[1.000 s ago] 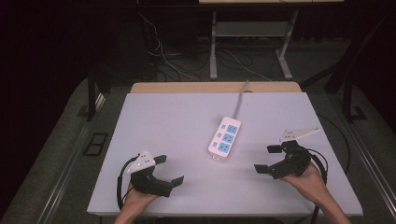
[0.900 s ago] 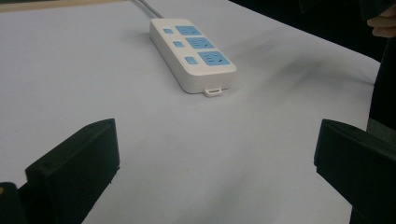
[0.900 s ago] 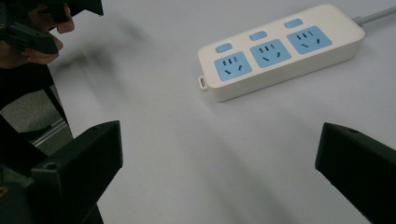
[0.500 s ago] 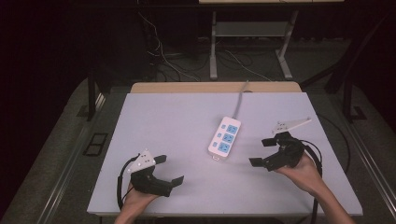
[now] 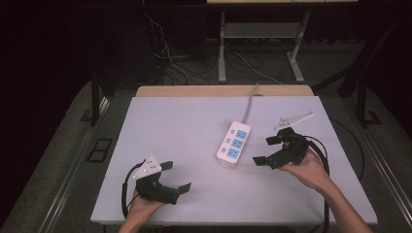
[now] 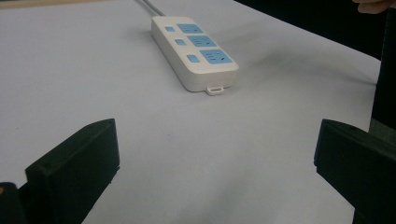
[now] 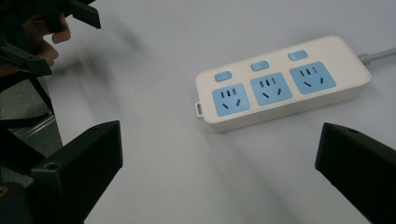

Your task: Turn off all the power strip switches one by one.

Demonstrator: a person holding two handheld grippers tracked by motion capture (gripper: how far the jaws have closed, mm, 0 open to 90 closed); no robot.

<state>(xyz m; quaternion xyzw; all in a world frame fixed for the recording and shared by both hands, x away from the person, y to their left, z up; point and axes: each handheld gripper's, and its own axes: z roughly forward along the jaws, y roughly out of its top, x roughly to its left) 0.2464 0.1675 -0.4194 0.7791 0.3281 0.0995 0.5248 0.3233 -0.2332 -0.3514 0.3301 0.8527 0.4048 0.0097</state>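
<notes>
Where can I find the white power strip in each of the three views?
High view: power strip right of table centre, near the right claw.
Left gripper view: top centre.
Right gripper view: upper right.
Shared landmark: its three blue sockets.

I've brought my right gripper (image 5: 268, 149) in from the table's right edge toward the power strip (image 5: 233, 144) over the last second. Its spread jaws now sit just beside the strip's near end, which lies ahead between them in the right gripper view, where it was well apart before.
</notes>
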